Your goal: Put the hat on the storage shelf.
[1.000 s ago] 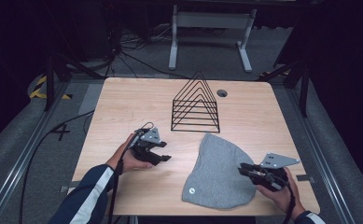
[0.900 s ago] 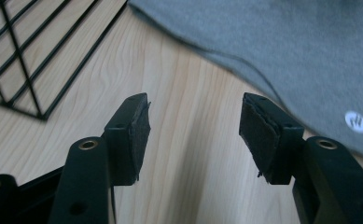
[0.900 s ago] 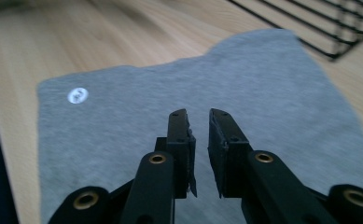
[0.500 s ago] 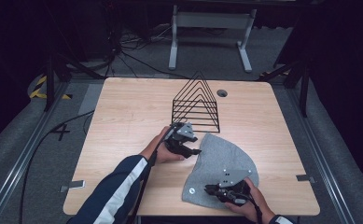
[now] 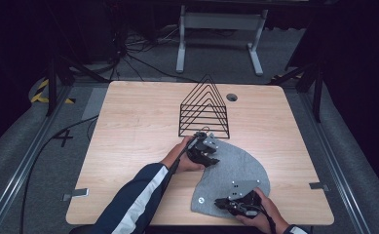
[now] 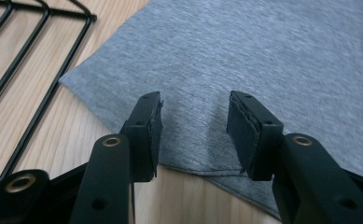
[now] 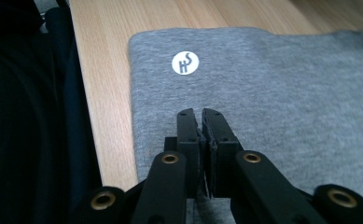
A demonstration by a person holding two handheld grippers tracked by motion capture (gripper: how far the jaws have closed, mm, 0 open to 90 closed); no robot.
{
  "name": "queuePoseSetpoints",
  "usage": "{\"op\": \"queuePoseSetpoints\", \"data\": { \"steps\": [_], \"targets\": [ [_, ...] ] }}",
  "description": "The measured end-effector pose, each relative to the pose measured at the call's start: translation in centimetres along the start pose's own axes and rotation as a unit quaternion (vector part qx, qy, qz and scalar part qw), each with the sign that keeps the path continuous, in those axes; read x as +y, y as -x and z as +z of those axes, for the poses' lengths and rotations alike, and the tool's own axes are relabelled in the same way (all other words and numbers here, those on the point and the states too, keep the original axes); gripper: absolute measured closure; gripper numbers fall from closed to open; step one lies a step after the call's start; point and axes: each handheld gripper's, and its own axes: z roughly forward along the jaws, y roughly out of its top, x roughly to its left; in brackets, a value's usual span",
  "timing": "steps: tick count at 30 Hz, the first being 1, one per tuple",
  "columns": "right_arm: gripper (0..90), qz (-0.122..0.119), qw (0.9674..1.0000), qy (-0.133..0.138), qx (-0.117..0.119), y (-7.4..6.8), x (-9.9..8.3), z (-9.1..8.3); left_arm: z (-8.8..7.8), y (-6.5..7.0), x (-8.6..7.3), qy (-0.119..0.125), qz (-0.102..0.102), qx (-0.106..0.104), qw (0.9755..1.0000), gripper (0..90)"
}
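Grey cloth point(image 5: 236, 168) lies flat on the tabletop point(image 5: 128, 146), on its near right part, just in front of the black wire rack point(image 5: 204, 109). Left hand-held gripper point(image 5: 207, 157) sits at the cloth's far-left edge; its jaws have just been closing, with the cloth edge between them, pads not yet pressing. Right hand-held gripper point(image 5: 222, 202) is clamped on the cloth's near edge, near the round white logo point(image 7: 185, 62).
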Motion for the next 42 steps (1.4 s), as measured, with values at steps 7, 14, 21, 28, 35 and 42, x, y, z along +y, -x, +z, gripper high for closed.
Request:
{"op": "queuePoseSetpoints", "data": {
  "steps": [7, 14, 21, 28, 35, 42],
  "targets": [
    [86.5, -0.005, 0.9995, -0.030, -0.003, 0.5, -0.5, -1.2, -2.5, 1.4, -2.1, -0.024, 0.017, 0.026, 0.9992, 59.3],
    [85.0, 0.013, 0.9990, -0.034, -0.028, 1.8, -1.3, -2.2, -4.2, 2.7, -3.8, -0.036, 0.012, 0.033, 0.9987, 61.3],
    [86.2, 0.039, 0.9961, -0.034, -0.072, 3.7, -1.9, -2.9, -5.1, 5.5, -4.7, -0.038, 0.001, 0.041, 0.9985, 66.4],
    [85.5, 0.061, 0.9909, -0.029, -0.116, 5.5, -2.2, -3.3, -5.5, 8.3, -5.7, -0.019, -0.022, 0.024, 0.9993, 66.2],
    [85.5, 0.064, 0.9885, -0.028, -0.134, 6.3, -1.8, -3.0, -5.6, 10.1, -6.0, -0.009, -0.035, 0.011, 0.9993, 66.1],
    [81.0, 0.070, 0.9877, -0.020, -0.138, 7.3, -1.5, -2.6, -6.4, 10.5, -6.1, -0.015, -0.033, 0.016, 0.9992, 55.0]
  ]
}}
